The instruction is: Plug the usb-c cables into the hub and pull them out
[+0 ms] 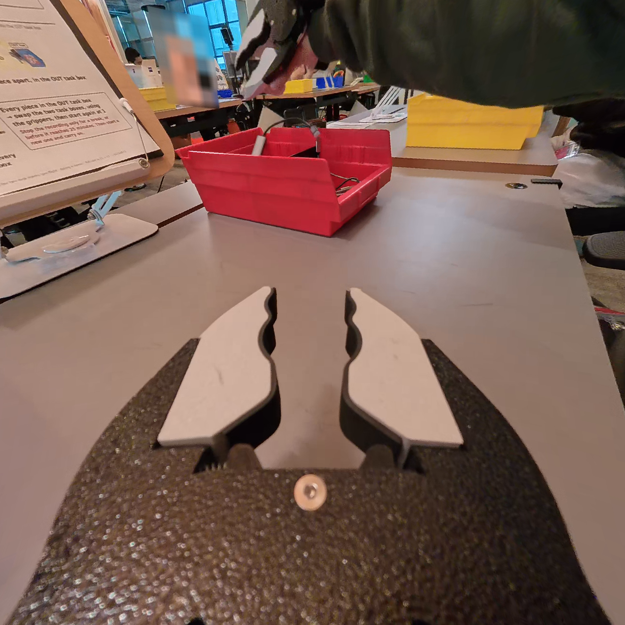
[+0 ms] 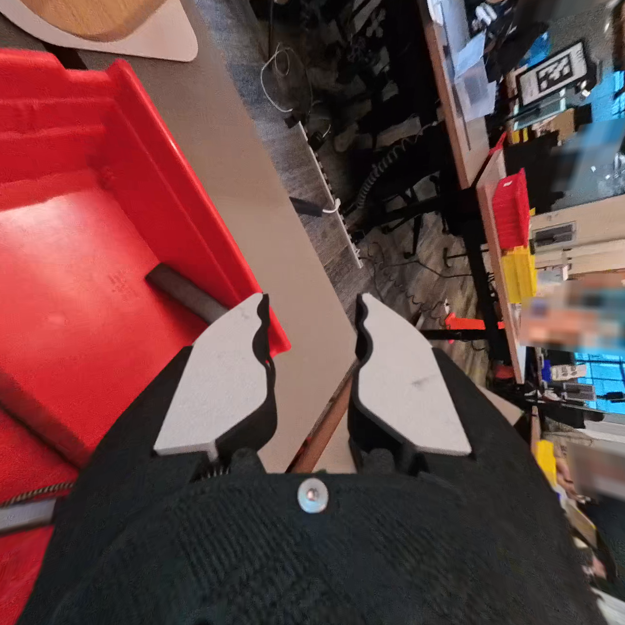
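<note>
Left gripper was held low over the grey table, fingers apart, nothing between them. Right gripper was held above the red bin, fingers apart, empty. A grey hub and a braided cable were seen inside the bin.

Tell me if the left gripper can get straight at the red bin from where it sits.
Probably yes. The left gripper is open and empty, and only bare grey table lies between it and the red bin. The right gripper and a dark sleeve hang above the bin, which might crowd the approach from above.
</note>
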